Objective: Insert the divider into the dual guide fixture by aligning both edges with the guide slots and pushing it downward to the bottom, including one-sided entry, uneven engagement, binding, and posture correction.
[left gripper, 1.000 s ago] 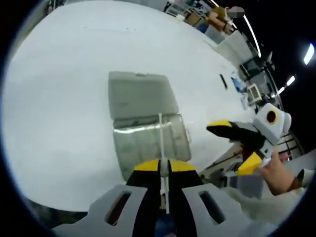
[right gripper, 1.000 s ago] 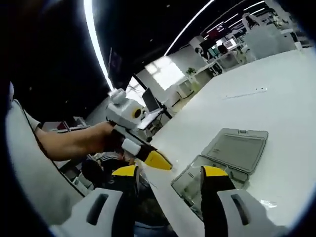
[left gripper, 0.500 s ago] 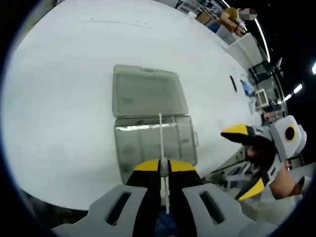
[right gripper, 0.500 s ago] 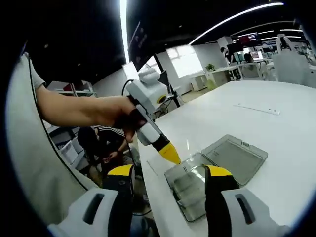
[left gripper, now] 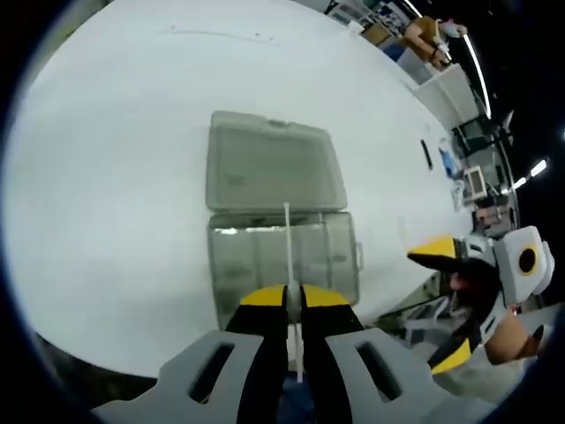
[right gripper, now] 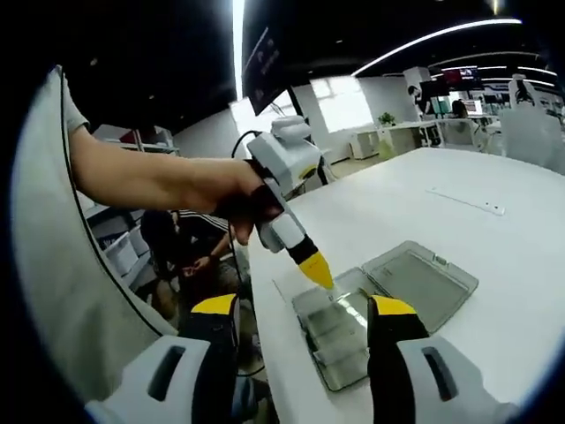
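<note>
Between the yellow-tipped jaws of the left gripper (left gripper: 287,299), in the left gripper view: the divider (left gripper: 289,256), a thin white strip, pinched edge-on with the jaws pressed together on its lower part. Its long axis runs straight ahead, along the jaws and away from the camera; the far end lies over the near compartment of the fixture (left gripper: 282,258), about at the hinge line. Whether that end touches the fixture, I cannot tell.

Fixture is a clear grey plastic case, lid thrown open and lying flat beyond the tray, both on the white table (left gripper: 106,177). The tray sits near the table's edge, and faint ribs show inside it.

Right gripper (left gripper: 450,305) enters at the lower right of that view, off the table edge and well apart from the fixture, with its yellow tips spread and a hand (left gripper: 503,336) behind it.

Right gripper view: its own jaws (right gripper: 305,309) stand wide apart, nothing between them. Beyond the gap, the left gripper's yellow tip (right gripper: 316,269) points down over the tray's near end (right gripper: 340,331); the person's hand (right gripper: 231,196) grips its handle. The open lid (right gripper: 422,278) lies further right. Desks and a small strip on the table (right gripper: 465,200) are far behind.
</note>
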{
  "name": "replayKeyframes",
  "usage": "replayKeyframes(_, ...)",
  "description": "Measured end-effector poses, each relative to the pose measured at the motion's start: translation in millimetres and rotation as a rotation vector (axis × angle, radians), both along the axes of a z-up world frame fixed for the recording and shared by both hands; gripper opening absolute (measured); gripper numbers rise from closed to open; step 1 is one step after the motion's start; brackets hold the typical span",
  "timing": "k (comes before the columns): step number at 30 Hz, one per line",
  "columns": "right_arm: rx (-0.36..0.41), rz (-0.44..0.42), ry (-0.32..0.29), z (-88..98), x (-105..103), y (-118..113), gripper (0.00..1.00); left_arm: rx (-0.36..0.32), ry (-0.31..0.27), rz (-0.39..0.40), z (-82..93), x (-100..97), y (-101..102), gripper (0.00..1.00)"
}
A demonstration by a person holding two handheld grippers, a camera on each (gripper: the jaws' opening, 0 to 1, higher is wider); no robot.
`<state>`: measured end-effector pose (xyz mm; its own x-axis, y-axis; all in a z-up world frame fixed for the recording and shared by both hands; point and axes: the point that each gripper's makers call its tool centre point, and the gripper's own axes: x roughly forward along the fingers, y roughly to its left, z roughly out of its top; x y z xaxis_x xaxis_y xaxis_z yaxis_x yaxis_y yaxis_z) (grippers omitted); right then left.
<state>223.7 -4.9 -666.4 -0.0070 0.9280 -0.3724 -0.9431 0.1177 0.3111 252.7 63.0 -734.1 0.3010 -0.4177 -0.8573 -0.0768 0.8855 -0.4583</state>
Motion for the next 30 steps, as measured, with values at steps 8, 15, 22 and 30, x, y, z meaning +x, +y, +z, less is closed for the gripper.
replayKeyframes(8, -0.008, 0.004, -0.031, -0.7, 4.5, -1.6, 0.56, 0.021, 0.013, -0.016, -7.9, -0.5, -0.7, 0.01)
replayKeyframes(15, -0.024, 0.012, -0.052, -4.6, 6.9, -4.3, 0.57, 0.027, 0.029, -0.016, -14.8, -0.5, 0.6, 0.01)
replayKeyframes(22, -0.044, 0.032, -0.068, -10.2, 5.6, -5.1, 0.57, 0.042, 0.033, -0.014, -19.3, 2.1, 1.8, 0.01)
replayKeyframes(30, -0.038, 0.032, -0.065, -9.6, 7.8, -3.7, 0.57, 0.048, 0.045, -0.016, -23.7, 1.2, 1.6, 0.01)
